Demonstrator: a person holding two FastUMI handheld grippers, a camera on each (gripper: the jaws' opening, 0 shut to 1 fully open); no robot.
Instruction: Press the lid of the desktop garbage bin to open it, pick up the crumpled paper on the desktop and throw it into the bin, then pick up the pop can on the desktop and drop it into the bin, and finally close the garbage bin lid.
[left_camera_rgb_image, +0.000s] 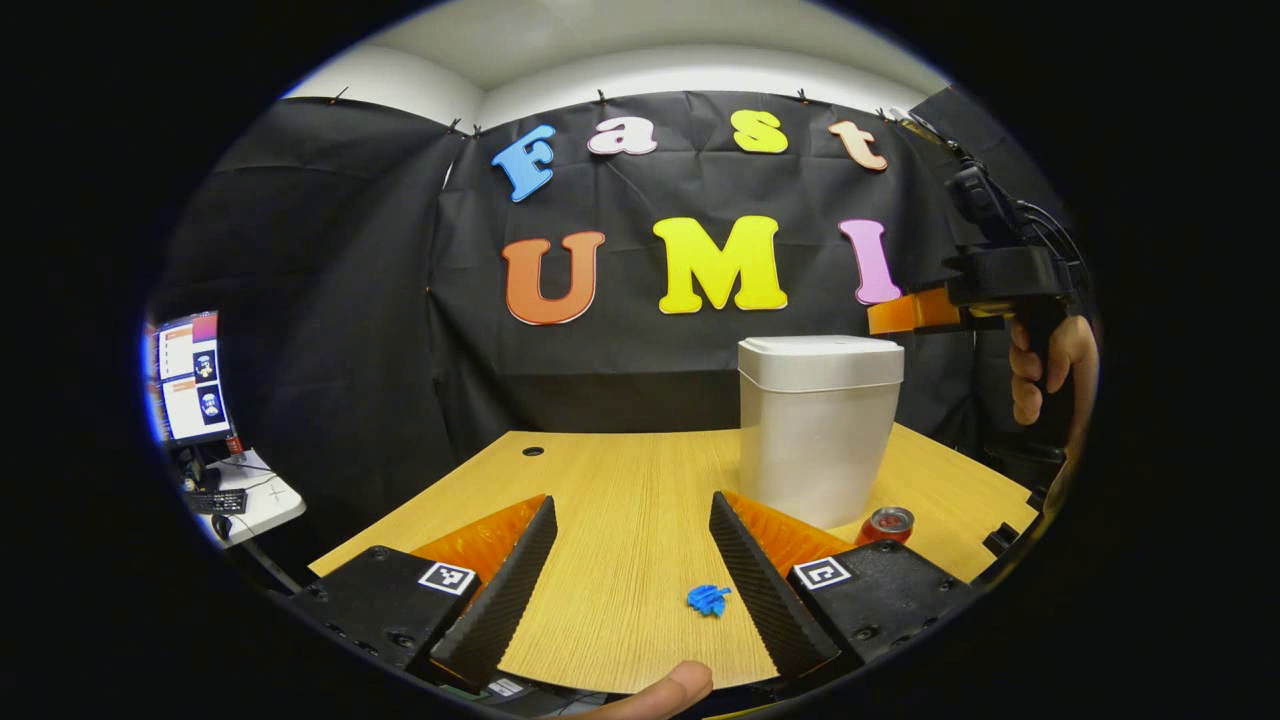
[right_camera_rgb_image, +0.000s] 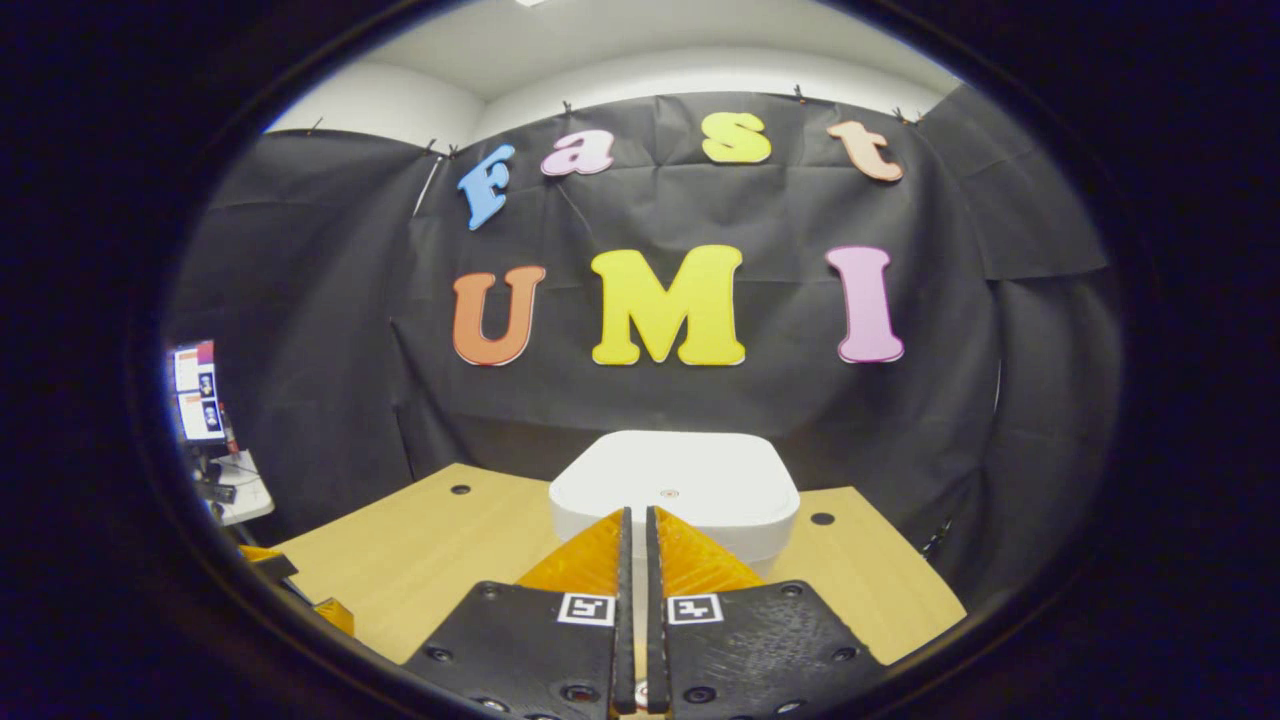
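In the left gripper view, the left gripper (left_camera_rgb_image: 632, 520) hung low over the desk (left_camera_rgb_image: 620, 480) with its jaws spread wide and nothing between them. A fingertip of the holding hand (left_camera_rgb_image: 665, 690) showed at the bottom edge. Nearest to it, the blue crumpled paper (left_camera_rgb_image: 708, 599) lay on the wood inside the gap, just beside the inner face of the right-hand finger. A little farther on and to the right, the can (left_camera_rgb_image: 889, 523) stood upright, its lower part hidden behind that finger's body. Behind the can rose the white bin (left_camera_rgb_image: 818, 440), upright, lid (left_camera_rgb_image: 820, 352) down.

Farther off, at the right of that view, the right gripper (left_camera_rgb_image: 905, 312) was held by a hand (left_camera_rgb_image: 1045, 368) at about lid height, its tip reaching toward the bin's top from the side.

In the right gripper view, the right gripper (right_camera_rgb_image: 635, 530) had its jaws closed together, empty, and pointed straight forward over the near edge of the lid (right_camera_rgb_image: 672, 480). Whether the tips touched the lid could not be told. The lid lay directly ahead and below them, a small mark near its centre just beyond the tips.

As a judgement, the opening press was the step in hand, and the right gripper was the nearer to it: a short push forward and down would land on the lid. The paper sat better placed for the left.
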